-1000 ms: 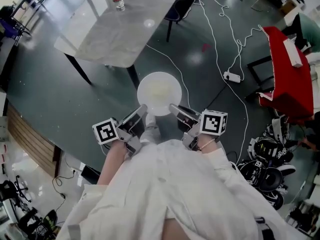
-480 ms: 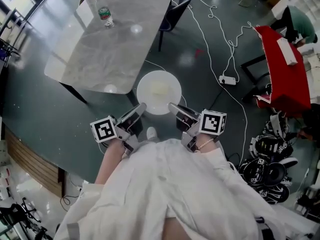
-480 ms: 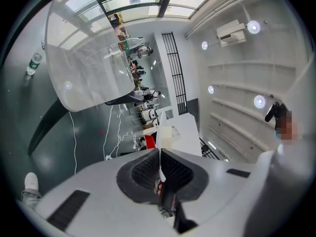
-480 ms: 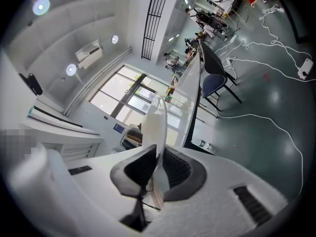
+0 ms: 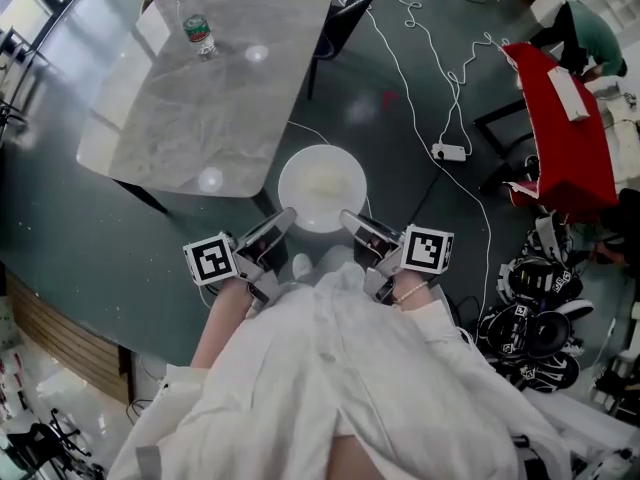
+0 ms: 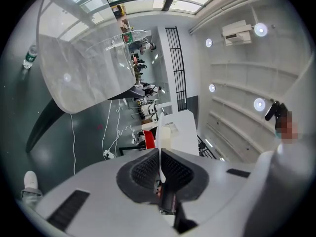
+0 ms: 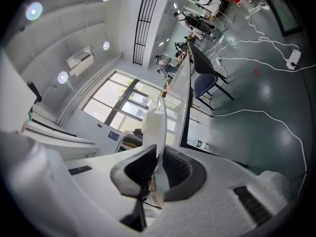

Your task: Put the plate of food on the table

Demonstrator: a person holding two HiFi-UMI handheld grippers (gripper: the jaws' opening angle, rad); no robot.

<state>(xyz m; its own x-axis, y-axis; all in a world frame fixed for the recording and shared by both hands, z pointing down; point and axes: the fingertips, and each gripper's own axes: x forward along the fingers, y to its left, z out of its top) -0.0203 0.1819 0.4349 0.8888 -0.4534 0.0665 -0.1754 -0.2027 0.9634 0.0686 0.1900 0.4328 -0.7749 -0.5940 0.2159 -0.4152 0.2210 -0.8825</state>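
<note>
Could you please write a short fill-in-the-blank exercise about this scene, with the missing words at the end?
1. The plate is ___ in colour.
2. The left gripper and the right gripper are shut on its rim; the number of grippers holding it is ___.
3. The bottle on the table has a ___ label.
Missing words: white; two; green.

Right tool (image 7: pixel 159 158) clamped on white plate (image 7: pixel 154 122) rim, edge-on; table (image 7: pixel 184 107) prob. behind.
</note>
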